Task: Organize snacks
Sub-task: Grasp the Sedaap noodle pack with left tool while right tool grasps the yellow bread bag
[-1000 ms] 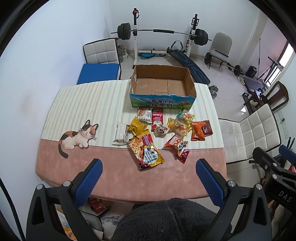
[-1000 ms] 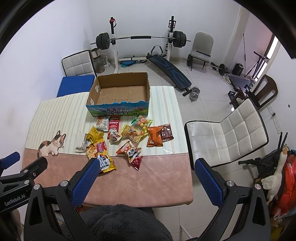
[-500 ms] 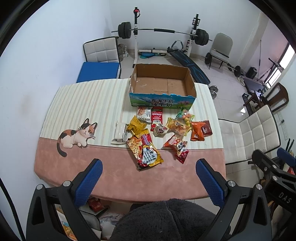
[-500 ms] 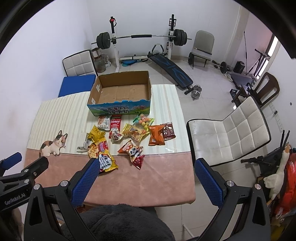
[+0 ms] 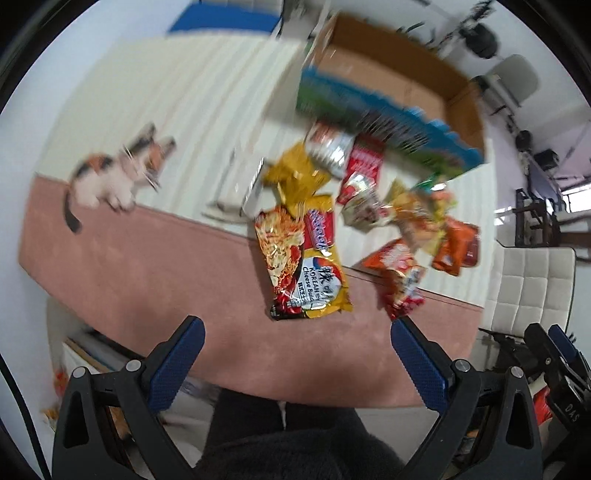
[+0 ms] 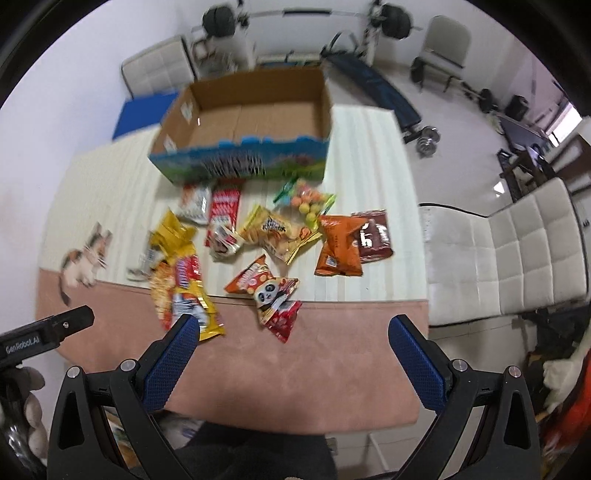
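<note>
Several snack packets lie in a loose pile on the table. A long yellow noodle packet (image 5: pixel 303 258) lies nearest my left gripper (image 5: pixel 295 363), which is open and empty above the table's front edge. An empty cardboard box (image 6: pixel 251 125) with a blue printed front stands behind the pile; it also shows in the left wrist view (image 5: pixel 388 88). My right gripper (image 6: pixel 293 363) is open and empty, just short of a red panda packet (image 6: pixel 266 291). An orange packet (image 6: pixel 338 245) and a brown packet (image 6: pixel 373 238) lie at the right of the pile.
The table has a striped cream cloth (image 6: pixel 369 177) with a pink front band (image 6: pixel 314 362) and a cat print (image 5: pixel 118 173). A white padded chair (image 6: pixel 517 258) stands to the right. A weight bench and barbell rack (image 6: pixel 306 22) stand behind the table.
Both grippers have moved forward and down toward the snack pile, and the left view has tilted. The snacks and box have not moved. Both stay open.
</note>
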The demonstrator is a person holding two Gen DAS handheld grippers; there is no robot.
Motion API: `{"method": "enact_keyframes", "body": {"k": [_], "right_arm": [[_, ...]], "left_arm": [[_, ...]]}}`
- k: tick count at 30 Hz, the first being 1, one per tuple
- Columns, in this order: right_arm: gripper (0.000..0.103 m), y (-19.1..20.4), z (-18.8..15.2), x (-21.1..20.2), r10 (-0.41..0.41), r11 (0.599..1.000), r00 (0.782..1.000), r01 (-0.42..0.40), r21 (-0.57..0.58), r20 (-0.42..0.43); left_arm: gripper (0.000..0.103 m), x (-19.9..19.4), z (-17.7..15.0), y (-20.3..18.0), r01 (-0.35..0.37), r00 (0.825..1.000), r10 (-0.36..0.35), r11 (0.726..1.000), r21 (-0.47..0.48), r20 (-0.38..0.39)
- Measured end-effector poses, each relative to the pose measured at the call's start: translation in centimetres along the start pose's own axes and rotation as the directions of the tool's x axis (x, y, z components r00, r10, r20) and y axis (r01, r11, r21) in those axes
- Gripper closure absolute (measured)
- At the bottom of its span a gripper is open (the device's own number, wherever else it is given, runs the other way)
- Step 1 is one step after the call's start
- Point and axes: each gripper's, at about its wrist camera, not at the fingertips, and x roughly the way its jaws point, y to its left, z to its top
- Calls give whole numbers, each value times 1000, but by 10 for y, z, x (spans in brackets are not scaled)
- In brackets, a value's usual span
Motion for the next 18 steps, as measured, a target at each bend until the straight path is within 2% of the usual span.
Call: {"method": "enact_keyframes", "body": {"k": [4,9,14,17,18], "right_arm": [[0,7,25,69,-4,997,998,-2,-82,-67],[0,19,55,133,-28,975,994,4,-222,-109],[2,37,88,186,-75,907,985,4,-422,-152],[8,46,104,217,-81,861,975,-35,-507,-205],[13,50,108,229,-90,846,969,-47,-531,-229]], "left_arm": [[1,72,19,3,39,991,-50,995,-90,-121],[1,133,32,7,36,978,-73,982,-184,-197],[1,167,36,8,-9,975,-37,979,-203,-221],[1,180,33,4,-18,974,-27,981,-194,-226],[1,182,32,3,-17,973,-28,981,-193,-227]]}}
